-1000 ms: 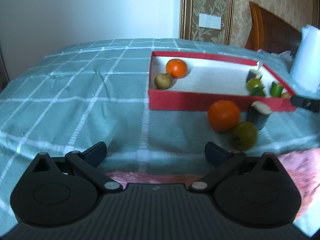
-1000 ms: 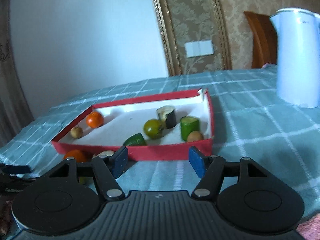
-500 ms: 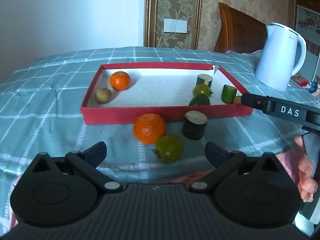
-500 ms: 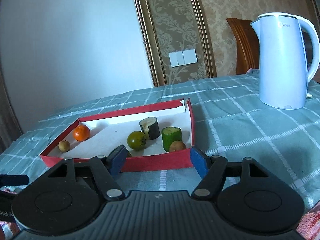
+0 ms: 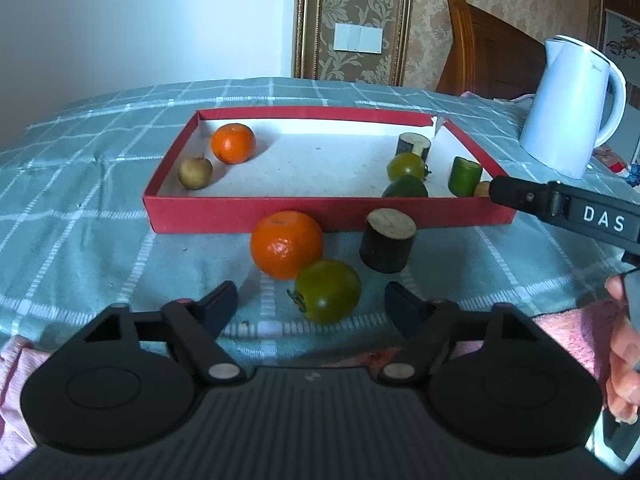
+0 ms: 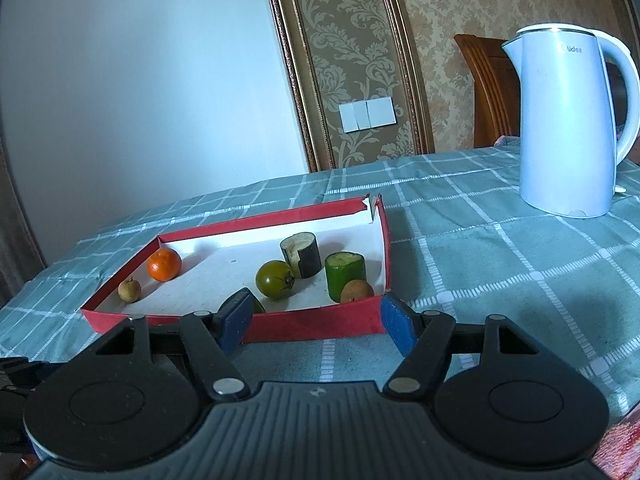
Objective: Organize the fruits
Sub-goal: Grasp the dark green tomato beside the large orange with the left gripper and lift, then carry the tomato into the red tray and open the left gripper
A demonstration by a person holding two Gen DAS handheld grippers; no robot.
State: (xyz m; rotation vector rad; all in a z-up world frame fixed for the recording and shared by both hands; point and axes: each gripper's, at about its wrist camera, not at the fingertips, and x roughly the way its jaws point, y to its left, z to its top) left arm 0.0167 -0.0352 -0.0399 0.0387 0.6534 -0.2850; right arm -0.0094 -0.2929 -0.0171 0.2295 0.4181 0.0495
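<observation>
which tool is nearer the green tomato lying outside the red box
Left. The left tool has the green tomato just ahead of its open fingers, untouched. The right tool sits off by the red box's right end.

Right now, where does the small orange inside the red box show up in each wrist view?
Left wrist view: the small orange sits upper left of centre, in the box's far left corner, by a small brown fruit.
Right wrist view: it sits left of centre, in that same corner.
Shared landmark: the white kettle, right of the red box in both.
</observation>
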